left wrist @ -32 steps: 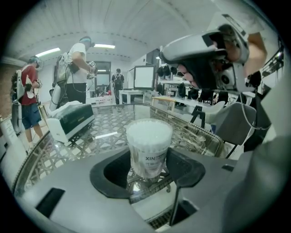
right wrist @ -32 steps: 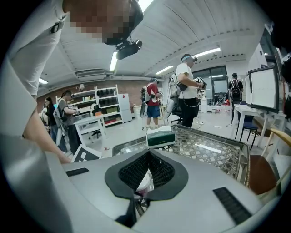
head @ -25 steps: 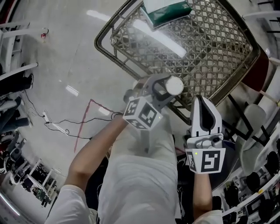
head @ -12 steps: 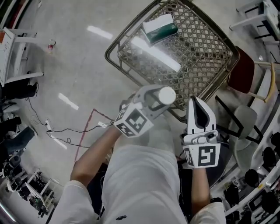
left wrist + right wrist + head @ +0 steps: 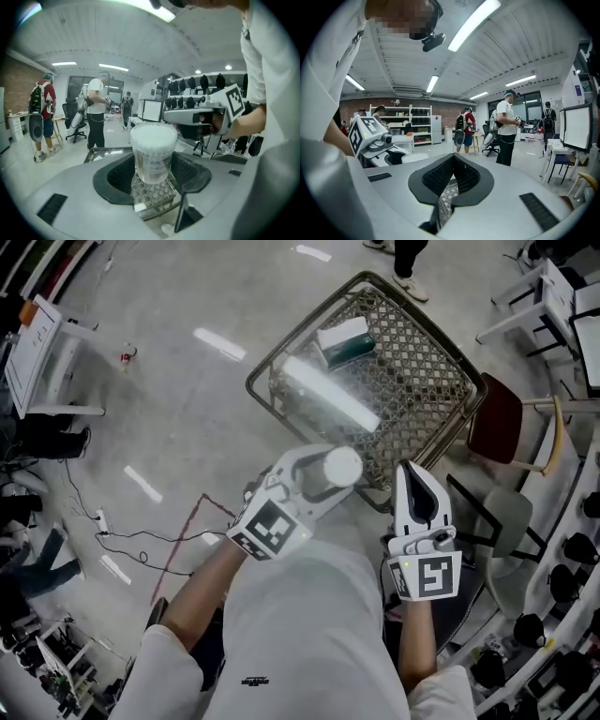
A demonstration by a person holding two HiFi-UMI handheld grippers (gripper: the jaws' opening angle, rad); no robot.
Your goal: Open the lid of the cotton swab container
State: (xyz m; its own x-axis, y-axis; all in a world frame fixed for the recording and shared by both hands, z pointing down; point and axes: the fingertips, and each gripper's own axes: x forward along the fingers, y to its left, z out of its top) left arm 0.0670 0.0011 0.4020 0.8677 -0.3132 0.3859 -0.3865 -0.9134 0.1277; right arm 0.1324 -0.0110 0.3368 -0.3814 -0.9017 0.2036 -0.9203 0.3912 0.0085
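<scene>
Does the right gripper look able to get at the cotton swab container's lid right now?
Probably yes. The lid stands bare above the left gripper holding the cotton swab container, and the right gripper is beside it with nothing between. Its jaws are shut, so they must open first.

Floor at the left: the bare floor (image 5: 178, 427) is seen wide open, crossed only by thin cables (image 5: 141, 535)
Below the grippers: the room is taken up by a lattice basket (image 5: 258, 381), with a box (image 5: 343, 341) lying at its far end
Right side: passage is narrowed by a chair (image 5: 495, 432) just beside the basket
Between the grippers: a clear gap is kept between the cotton swab container (image 5: 342, 467) and the right gripper (image 5: 412, 474)
Left gripper (image 5: 330, 474): the jaw space is filled by the container
Right gripper jaws: pressed together, no room is offered
</scene>
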